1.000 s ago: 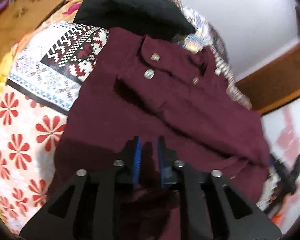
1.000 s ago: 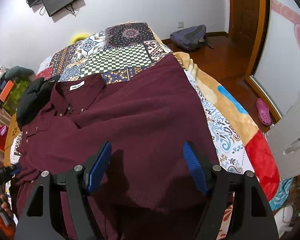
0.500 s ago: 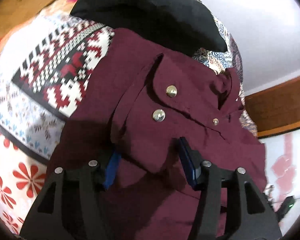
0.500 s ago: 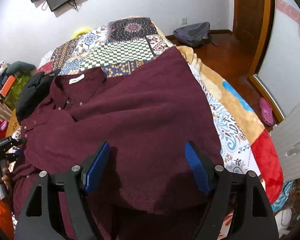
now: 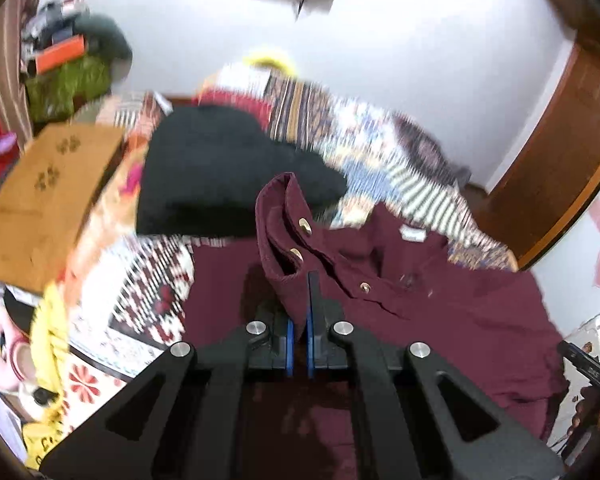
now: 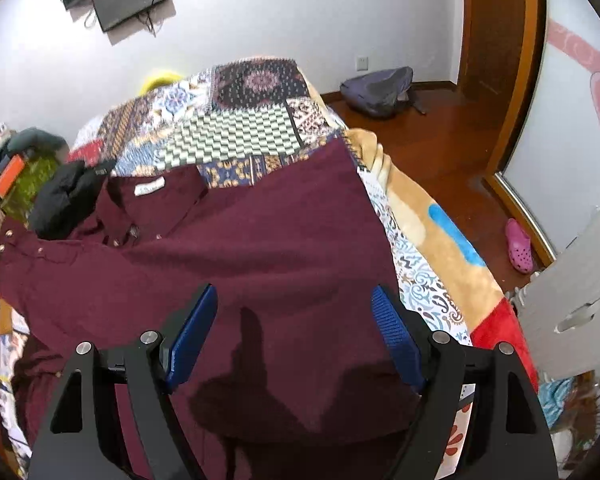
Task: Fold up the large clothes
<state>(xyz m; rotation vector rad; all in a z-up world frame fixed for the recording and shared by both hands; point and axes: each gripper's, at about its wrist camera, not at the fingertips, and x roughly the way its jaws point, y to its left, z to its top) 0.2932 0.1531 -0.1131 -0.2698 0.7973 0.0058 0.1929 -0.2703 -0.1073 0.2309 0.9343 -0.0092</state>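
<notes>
A large maroon button-up shirt (image 6: 240, 240) lies spread over a patchwork quilt (image 6: 236, 140) on a bed. In the left wrist view my left gripper (image 5: 299, 300) is shut on the shirt's (image 5: 440, 312) buttoned cuff (image 5: 284, 236), which stands lifted above the rest of the cloth. The collar with its white label (image 5: 414, 235) lies to the right of that. My right gripper (image 6: 294, 316) hovers open over the shirt's lower body, its blue pads (image 6: 192, 332) wide apart with only flat fabric below them.
A black garment (image 5: 220, 176) sits on the quilt beyond the cuff. A brown cardboard box (image 5: 48, 196) and toys stand to the left. Beside the bed's right edge are wooden floor, a grey backpack (image 6: 380, 88) and a pink clog (image 6: 520, 244).
The left gripper opened around the buttoned cuff, then closed on it and lifted it up off the bed. The right gripper stayed in place, open over the shirt.
</notes>
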